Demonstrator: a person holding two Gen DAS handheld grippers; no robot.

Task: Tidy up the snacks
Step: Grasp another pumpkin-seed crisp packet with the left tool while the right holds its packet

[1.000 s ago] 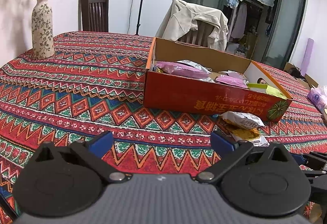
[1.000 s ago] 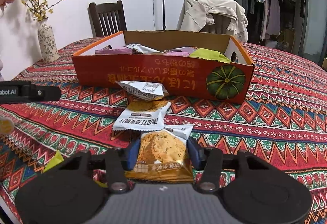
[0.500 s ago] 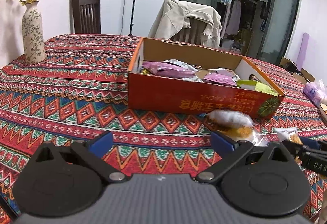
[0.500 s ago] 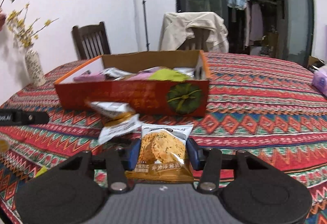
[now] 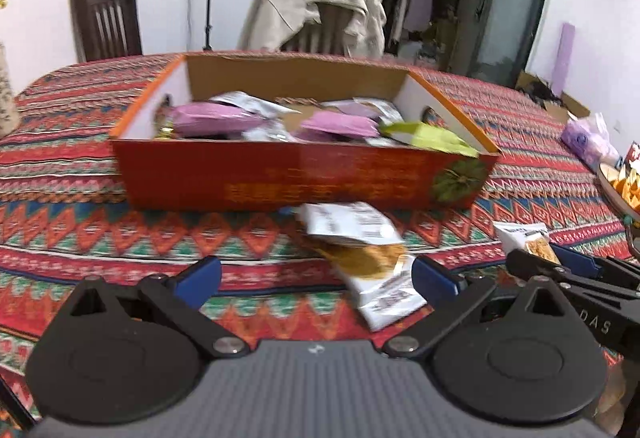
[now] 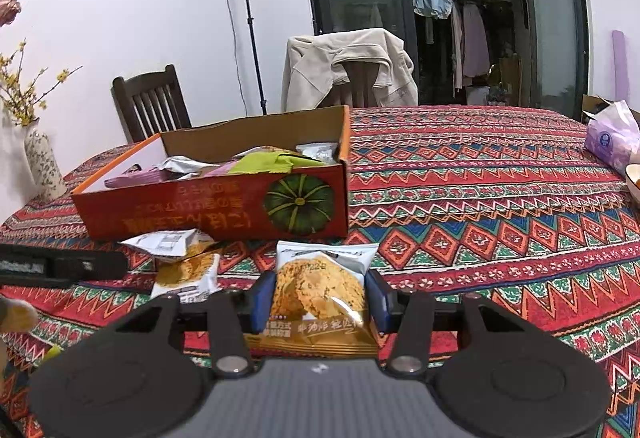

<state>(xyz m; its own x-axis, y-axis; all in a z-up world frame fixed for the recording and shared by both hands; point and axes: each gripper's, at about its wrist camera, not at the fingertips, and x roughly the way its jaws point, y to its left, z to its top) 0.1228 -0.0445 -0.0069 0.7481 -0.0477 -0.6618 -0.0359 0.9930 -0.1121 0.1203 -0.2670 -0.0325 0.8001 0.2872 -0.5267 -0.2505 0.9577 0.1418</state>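
Observation:
An orange cardboard box (image 5: 304, 174) (image 6: 208, 210) holding several snack packets stands on the patterned tablecloth. My right gripper (image 6: 320, 298) is shut on a cracker packet (image 6: 320, 290) with a white top, held just above the cloth in front of the box's right end. The same packet (image 5: 528, 238) shows at the right of the left wrist view. Two more cracker packets (image 5: 360, 250) (image 6: 180, 258) lie overlapped before the box. My left gripper (image 5: 316, 278) stands open, wide, over the nearer of them without touching it.
A flowered vase (image 6: 42, 162) stands at the table's far left. A purple tissue pack (image 6: 612, 138) and a bowl (image 6: 634, 178) sit at the right edge. Two chairs (image 6: 152, 106) stand behind the table, one draped with a beige jacket (image 6: 348, 66).
The left gripper has moved right, bringing the two loose packets between its open fingers. The right gripper has carried its cracker packet to the right, off the pile, past the box's right end.

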